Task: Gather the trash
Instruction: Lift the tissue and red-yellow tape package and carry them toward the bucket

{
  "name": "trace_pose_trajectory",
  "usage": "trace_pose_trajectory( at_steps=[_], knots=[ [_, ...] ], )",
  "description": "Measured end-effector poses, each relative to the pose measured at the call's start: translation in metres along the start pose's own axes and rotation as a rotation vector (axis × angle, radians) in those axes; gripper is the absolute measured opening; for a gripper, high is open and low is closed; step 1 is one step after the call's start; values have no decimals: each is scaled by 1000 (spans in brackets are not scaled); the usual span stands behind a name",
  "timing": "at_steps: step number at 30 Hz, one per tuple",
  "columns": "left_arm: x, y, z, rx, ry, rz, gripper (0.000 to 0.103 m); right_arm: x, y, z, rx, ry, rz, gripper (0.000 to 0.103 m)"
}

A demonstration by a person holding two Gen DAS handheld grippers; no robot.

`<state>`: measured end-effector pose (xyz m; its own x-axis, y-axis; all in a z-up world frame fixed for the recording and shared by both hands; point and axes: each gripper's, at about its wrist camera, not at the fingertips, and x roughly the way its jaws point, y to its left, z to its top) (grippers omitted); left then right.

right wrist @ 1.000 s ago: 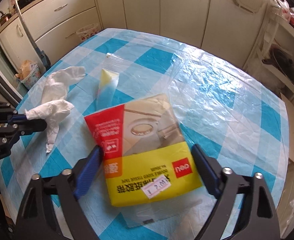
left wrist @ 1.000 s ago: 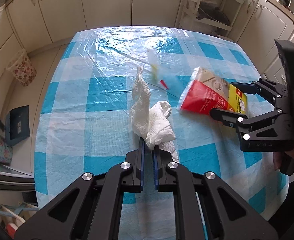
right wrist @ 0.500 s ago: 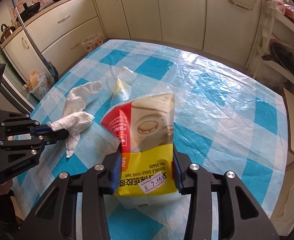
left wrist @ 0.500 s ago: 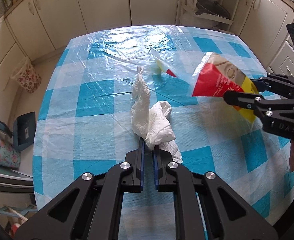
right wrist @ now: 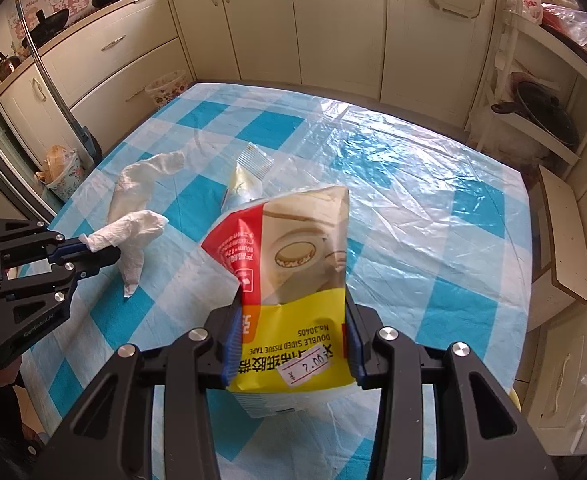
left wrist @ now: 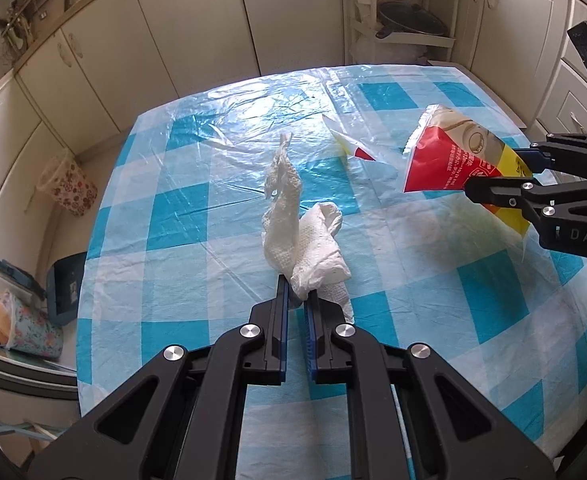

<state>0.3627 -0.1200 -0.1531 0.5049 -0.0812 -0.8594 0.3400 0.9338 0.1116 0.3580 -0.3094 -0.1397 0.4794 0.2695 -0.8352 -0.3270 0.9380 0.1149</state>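
Left gripper [left wrist: 296,300]: you've got it pinched tight on the near end of the crumpled white paper towel [left wrist: 305,236], blue pads squeezed almost together.
Paper towel: the rest of it trails away toward the far side over the blue-and-white checked tablecloth [left wrist: 197,216]; can't tell if the far tip touches the cloth.
Small wrapper [left wrist: 351,146]: clear plastic with a yellow and red bit, lying on the cloth past the towel, near the far middle, nothing gripping it.
Tape packet [right wrist: 293,276]: the red, beige and yellow double-sided tape bag, tilted up off the table on the right.
Right gripper [right wrist: 291,340]: your jaws are clamped on the packet's yellow end, one pad on each edge, price sticker between them.
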Motion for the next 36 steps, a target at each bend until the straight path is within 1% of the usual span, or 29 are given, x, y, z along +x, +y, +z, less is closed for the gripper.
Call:
trace_pose_trajectory(
  at_steps=[6, 11, 17, 23, 31, 36],
  knots=[
    [-8, -14, -3, 27, -20, -3, 7, -7, -1, -9, -3, 1, -19, 42],
    [-14, -23, -7, 32, -36, -23, 7, -15, -3, -17, 2, -3, -33, 43],
    [-29, -32, -11, 20, -86, -68, 7, -29, -6, -28, 13, -20, -49, 43],
    [-41, -43, -11, 8, -124, -78, 7, -44, -16, -40, 34, -40, -60, 43],
    [-63, -77, -7, 32, -182, -92, 7, -69, -40, -55, 82, -88, -73, 44],
    [-73, -103, -8, 45, -192, -115, 7, -83, -58, -66, 126, -115, -78, 44]
  ],
)
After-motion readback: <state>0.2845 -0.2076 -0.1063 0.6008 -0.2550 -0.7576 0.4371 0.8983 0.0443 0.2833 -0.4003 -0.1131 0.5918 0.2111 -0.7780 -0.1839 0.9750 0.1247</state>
